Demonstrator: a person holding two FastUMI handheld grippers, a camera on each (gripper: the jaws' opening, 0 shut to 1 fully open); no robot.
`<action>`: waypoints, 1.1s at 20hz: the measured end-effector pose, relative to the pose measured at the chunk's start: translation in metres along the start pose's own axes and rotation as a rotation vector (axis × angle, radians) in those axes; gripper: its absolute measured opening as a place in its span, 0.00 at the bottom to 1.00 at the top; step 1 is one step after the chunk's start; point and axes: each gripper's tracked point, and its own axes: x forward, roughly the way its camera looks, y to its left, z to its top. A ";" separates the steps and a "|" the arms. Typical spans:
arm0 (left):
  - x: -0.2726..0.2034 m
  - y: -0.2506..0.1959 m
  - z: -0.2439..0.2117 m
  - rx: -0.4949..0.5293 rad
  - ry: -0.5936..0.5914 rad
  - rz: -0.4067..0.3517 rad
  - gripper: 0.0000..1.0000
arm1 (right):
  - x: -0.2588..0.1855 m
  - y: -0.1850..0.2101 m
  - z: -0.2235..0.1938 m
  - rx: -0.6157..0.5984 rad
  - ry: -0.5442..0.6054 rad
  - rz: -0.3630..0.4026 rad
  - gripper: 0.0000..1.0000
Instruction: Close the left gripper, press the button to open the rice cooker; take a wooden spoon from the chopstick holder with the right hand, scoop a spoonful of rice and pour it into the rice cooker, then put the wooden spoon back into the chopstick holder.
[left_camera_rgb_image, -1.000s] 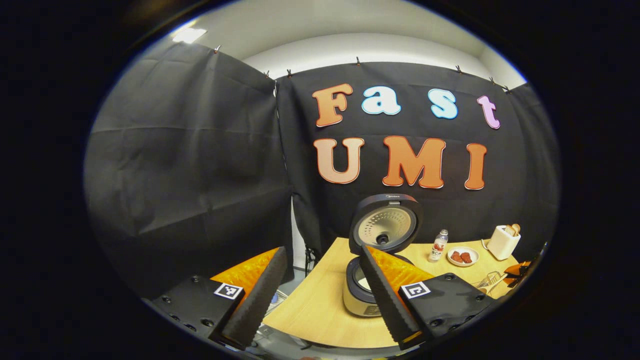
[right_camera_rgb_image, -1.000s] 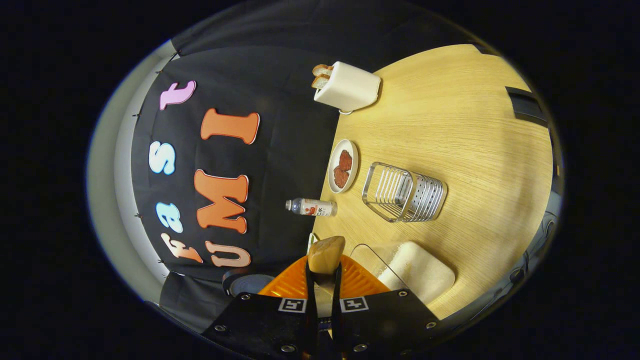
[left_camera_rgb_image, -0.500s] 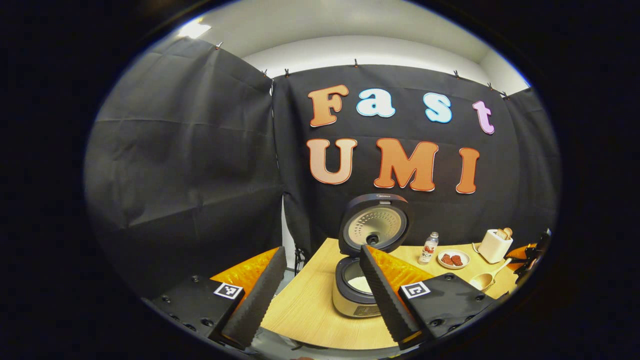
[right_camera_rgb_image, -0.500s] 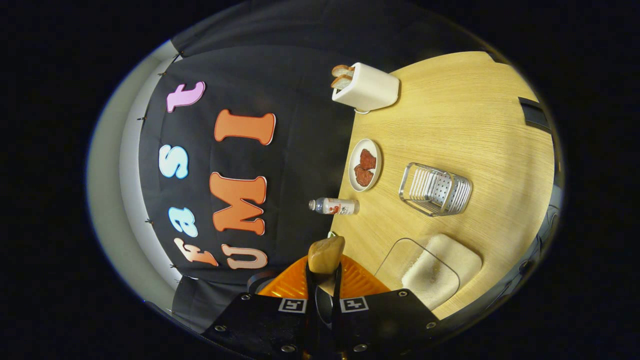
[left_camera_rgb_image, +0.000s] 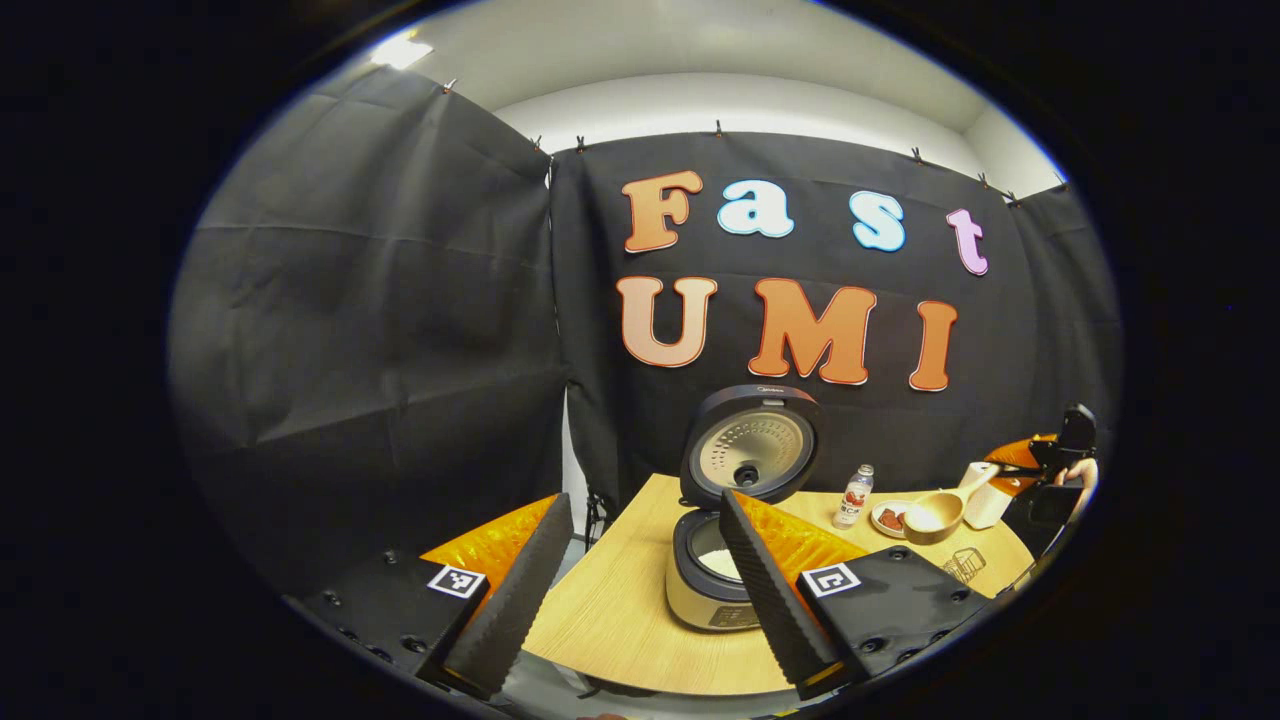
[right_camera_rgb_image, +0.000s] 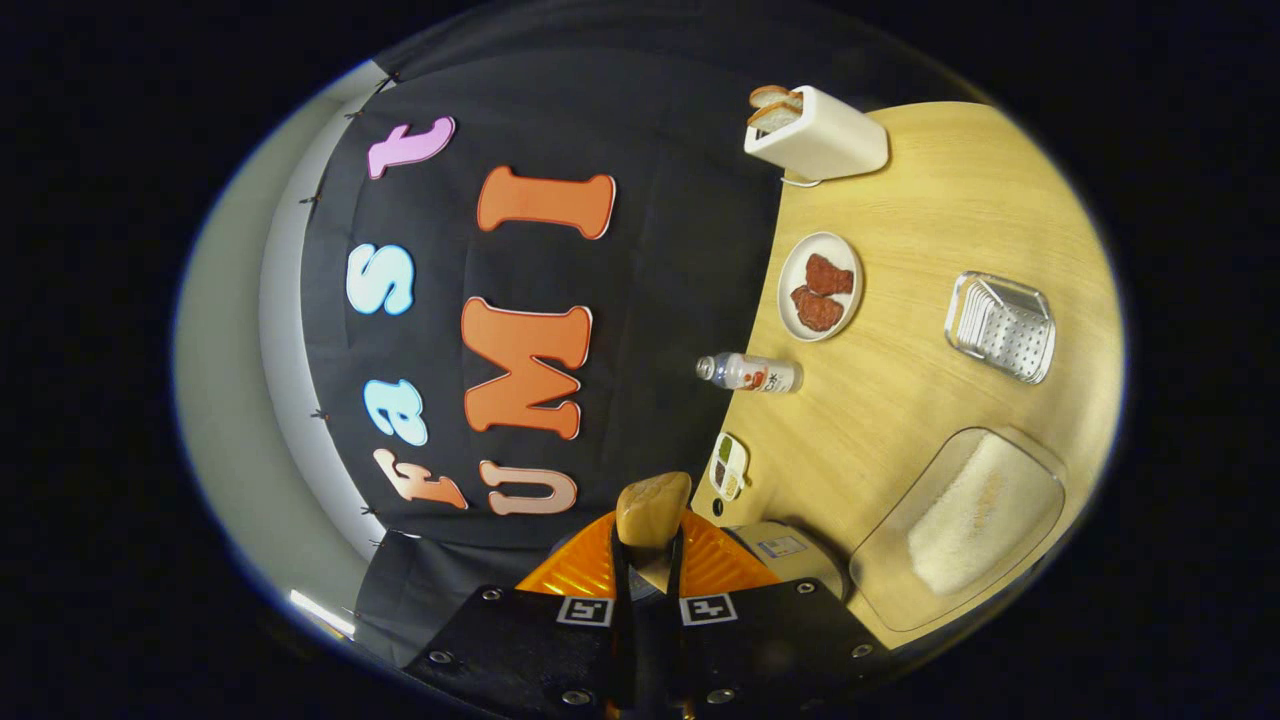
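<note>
The rice cooker (left_camera_rgb_image: 712, 585) stands open on the wooden table (left_camera_rgb_image: 610, 625), lid (left_camera_rgb_image: 750, 448) upright, with white rice visible in its pot. My left gripper (left_camera_rgb_image: 640, 575) hovers open in front of it, holding nothing. My right gripper (right_camera_rgb_image: 647, 548) is shut on the wooden spoon (right_camera_rgb_image: 652, 508), whose bowl sticks out past the fingertips. In the left gripper view the wooden spoon (left_camera_rgb_image: 930, 515) hangs above the table right of the cooker, held by the right gripper (left_camera_rgb_image: 1035, 470) and a hand (left_camera_rgb_image: 1086, 476). The metal chopstick holder (right_camera_rgb_image: 1000, 325) stands on the table (right_camera_rgb_image: 900, 420), apart from the spoon.
A clear container of rice (right_camera_rgb_image: 965, 525) sits near the table's edge. Along the wall stand a small bottle (right_camera_rgb_image: 750, 372), a plate with red pieces (right_camera_rgb_image: 820, 287) and a white toaster with bread (right_camera_rgb_image: 815, 140). Part of the cooker (right_camera_rgb_image: 790, 548) shows beside my right fingers.
My right gripper has lifted the spoon away from the chopstick holder and rice container, up and toward the cooker. The left gripper has stayed open and nearly still.
</note>
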 end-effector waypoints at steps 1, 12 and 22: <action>-0.002 0.000 -0.002 -0.002 0.002 -0.003 1.00 | 0.008 0.008 -0.007 -0.011 0.010 0.004 0.10; -0.015 0.000 -0.017 -0.042 0.020 -0.012 0.97 | 0.096 0.059 -0.081 -0.167 0.064 -0.006 0.10; -0.011 0.019 -0.003 -0.047 -0.013 0.020 0.97 | 0.129 0.083 -0.099 -0.301 0.049 0.020 0.10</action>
